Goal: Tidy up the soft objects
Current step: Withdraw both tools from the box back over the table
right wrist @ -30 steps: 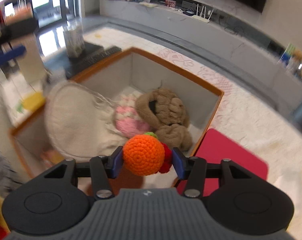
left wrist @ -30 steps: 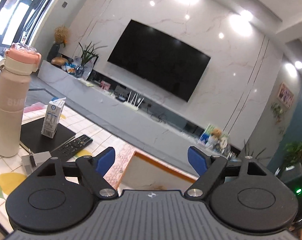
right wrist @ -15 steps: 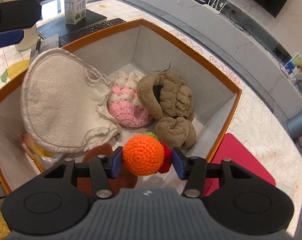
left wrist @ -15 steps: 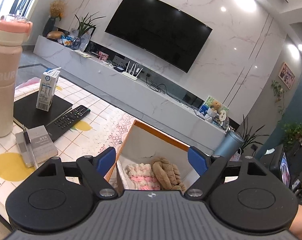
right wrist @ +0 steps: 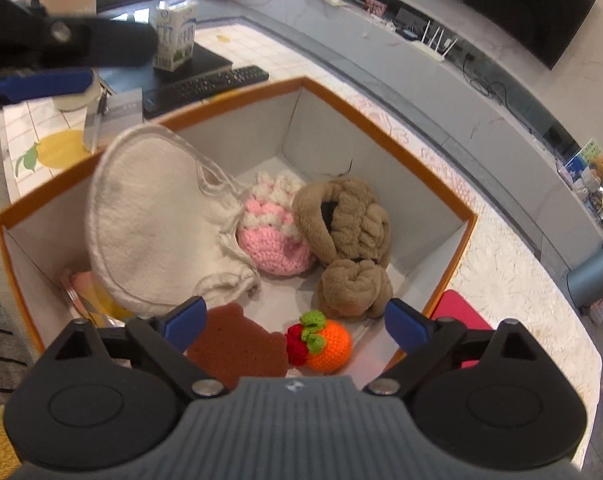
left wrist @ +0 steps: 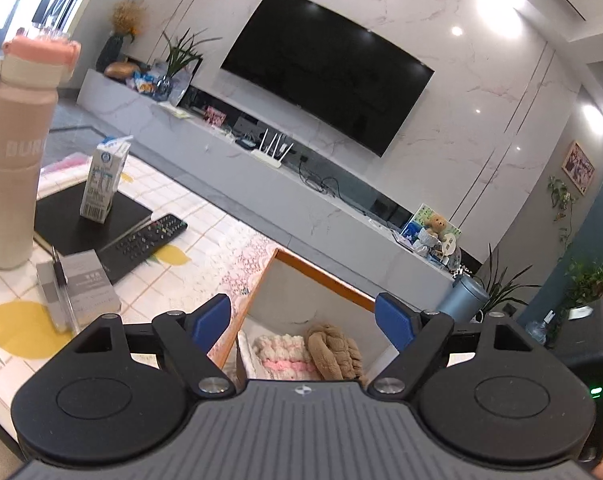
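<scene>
Right wrist view: the right gripper (right wrist: 295, 322) has its jaws spread wide and empty, where half a second ago they pinched the orange crochet fruit (right wrist: 328, 344); that fruit now lies loose on the floor of the box (right wrist: 385, 136), just below and between the blue pads, touching the brown sponge (right wrist: 237, 342) on its left; so the drop is made, and I judge this item as sorted. Just beyond sit the tan plush pieces (right wrist: 349, 240), with the pink-and-white knitted pouch (right wrist: 275, 232) touching them on the left and the white drawstring bag (right wrist: 153, 216) leaning over the near-left side; all lie inside the orange-rimmed walls. Right of the box a red mat (right wrist: 467, 320) lies on the pale cloth; whether more soft things wait outside I cannot tell. Farther off on the desk (right wrist: 237, 40) stand a remote (right wrist: 209, 84) and a milk carton (right wrist: 175, 36). In the left wrist view, the left gripper (left wrist: 303, 320) hangs with jaws wide apart and nothing in them, raised beside the box, with the bottle (left wrist: 15, 152) at its left.
</scene>
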`<state>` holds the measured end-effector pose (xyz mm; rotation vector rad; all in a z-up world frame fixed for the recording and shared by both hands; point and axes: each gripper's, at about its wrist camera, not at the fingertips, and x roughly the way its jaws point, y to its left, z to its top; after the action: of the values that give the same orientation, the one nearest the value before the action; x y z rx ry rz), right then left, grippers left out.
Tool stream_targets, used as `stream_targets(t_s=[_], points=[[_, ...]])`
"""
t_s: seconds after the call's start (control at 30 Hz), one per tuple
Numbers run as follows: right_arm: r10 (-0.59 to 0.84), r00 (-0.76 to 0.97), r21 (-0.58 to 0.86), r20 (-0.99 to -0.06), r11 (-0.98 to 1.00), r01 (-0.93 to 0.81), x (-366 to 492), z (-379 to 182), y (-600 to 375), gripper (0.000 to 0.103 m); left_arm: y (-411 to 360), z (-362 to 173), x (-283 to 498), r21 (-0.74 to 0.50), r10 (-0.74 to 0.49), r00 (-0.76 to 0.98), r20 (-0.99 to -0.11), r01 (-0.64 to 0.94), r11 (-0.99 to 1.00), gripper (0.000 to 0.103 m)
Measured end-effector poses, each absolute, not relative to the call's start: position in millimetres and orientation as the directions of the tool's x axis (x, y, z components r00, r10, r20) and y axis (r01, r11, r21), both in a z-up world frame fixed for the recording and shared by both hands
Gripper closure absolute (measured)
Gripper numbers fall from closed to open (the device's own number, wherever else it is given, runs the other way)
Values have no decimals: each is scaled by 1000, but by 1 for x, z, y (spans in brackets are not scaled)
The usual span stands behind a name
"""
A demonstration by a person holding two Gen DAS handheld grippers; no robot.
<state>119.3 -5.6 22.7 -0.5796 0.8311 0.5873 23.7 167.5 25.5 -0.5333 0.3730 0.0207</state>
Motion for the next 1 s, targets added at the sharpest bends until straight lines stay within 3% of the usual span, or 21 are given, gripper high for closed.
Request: stream_targets(t_s=[0.33, 0.53, 0.6, 0.7, 0.77, 0.8, 0.83, 0.87, 0.93, 1.0], points=[[291, 619, -194, -730, 780, -596, 111, 61, -33, 9, 156, 31, 21, -399, -21, 937, -350, -129, 908, 7], [313, 645, -83, -698, 858, -506, 115, 87, -74, 7, 149, 36, 21, -414, -80, 935, -345, -75, 907, 7], [312, 657, -71, -686, 870, -488, 112, 94, -85, 6, 144, 34, 26, -388, -89, 921, -380, -71, 919, 7], [308, 674, -69, -672, 879, -471, 104, 100, -99, 6, 134, 24, 37, -311, -80, 859, -505, -94, 946, 10], [317, 675, -50, -666, 884, -465, 97, 102, -108, 6, 128, 15, 42, -246, -1, 831, -556, -164, 955, 23], [326, 677, -36, -659, 886, -462, 94, 103, -112, 6, 126, 11, 44, -242, 2, 822, -569, -169, 955, 34], [336, 679, -21, -653, 888, -460, 92, 103, -117, 6, 126, 8, 46, -264, -25, 816, -578, -159, 951, 50], [344, 679, -7, -649, 889, -457, 90, 102, -121, 6, 128, 7, 47, -297, -59, 811, -581, -144, 944, 56], [347, 679, 14, -647, 896, -444, 88, 101, -128, 5, 129, 4, 47, -338, -99, 812, -576, -126, 933, 80], [339, 674, 28, -657, 904, -427, 89, 97, -134, 5, 125, 3, 46, -316, -91, 814, -574, -118, 941, 88]])
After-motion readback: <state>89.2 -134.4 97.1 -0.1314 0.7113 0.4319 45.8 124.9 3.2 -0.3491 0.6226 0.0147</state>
